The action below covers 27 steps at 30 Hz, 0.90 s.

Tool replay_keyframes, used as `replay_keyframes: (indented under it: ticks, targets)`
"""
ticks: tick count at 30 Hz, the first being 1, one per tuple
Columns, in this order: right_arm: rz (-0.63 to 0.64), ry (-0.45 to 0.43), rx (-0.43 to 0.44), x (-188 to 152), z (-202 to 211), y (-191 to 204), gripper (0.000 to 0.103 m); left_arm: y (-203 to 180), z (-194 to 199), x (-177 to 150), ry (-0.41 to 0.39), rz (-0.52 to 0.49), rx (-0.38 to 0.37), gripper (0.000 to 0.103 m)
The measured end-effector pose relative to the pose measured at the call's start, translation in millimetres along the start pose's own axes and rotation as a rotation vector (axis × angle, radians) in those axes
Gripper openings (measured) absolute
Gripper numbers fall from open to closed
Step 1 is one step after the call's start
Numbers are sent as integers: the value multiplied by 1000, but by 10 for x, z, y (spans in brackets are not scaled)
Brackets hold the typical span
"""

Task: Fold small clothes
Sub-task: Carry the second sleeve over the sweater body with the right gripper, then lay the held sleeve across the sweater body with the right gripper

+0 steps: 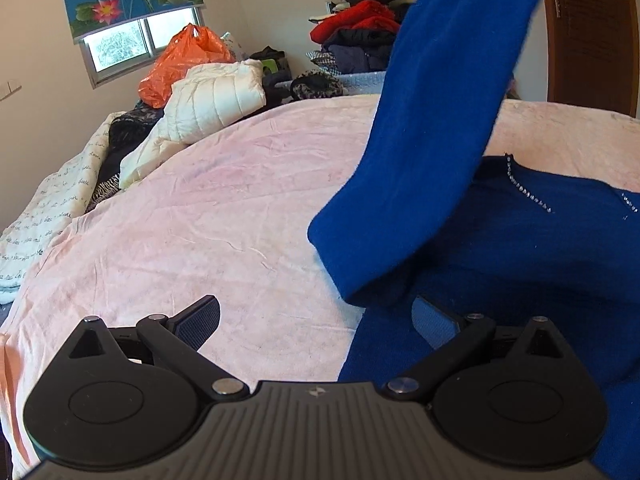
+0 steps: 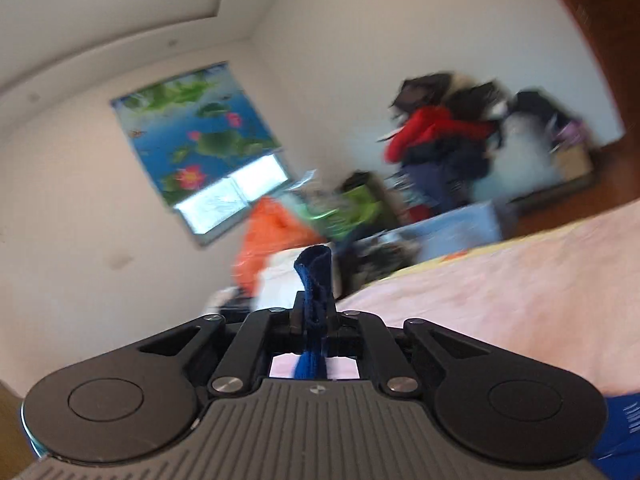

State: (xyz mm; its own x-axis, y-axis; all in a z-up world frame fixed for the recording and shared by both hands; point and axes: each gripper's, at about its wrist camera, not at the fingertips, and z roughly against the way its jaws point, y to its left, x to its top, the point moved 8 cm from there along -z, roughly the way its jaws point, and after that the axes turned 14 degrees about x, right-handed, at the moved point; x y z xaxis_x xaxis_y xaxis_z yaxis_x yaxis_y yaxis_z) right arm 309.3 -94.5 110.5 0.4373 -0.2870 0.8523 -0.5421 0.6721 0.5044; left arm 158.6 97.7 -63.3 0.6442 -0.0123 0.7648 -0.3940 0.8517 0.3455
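Note:
A blue sweater (image 1: 540,248) with a studded neckline lies on the pink bedspread (image 1: 208,216) at the right. One sleeve (image 1: 436,128) is lifted high and hangs down across the left wrist view. My left gripper (image 1: 316,320) is open and empty, low over the bedspread at the sweater's left edge; its right finger (image 1: 434,322) is over the blue cloth. My right gripper (image 2: 314,312) is shut on a fold of the blue sweater (image 2: 316,276), raised above the bed and tilted. That view is blurred.
A white puffer jacket (image 1: 216,100), an orange plastic bag (image 1: 180,64) and dark clothes lie at the bed's far left. A pile of red and dark clothes (image 1: 360,36) stands behind the bed. A wooden door (image 1: 592,36) is at the right.

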Motion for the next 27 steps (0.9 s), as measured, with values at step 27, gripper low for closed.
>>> replay_keyframes:
  ticks: [27]
  targets:
    - [-615,56,-80,-1745,950,-1864,42,-268,-53,-103,63,-39,-57,103]
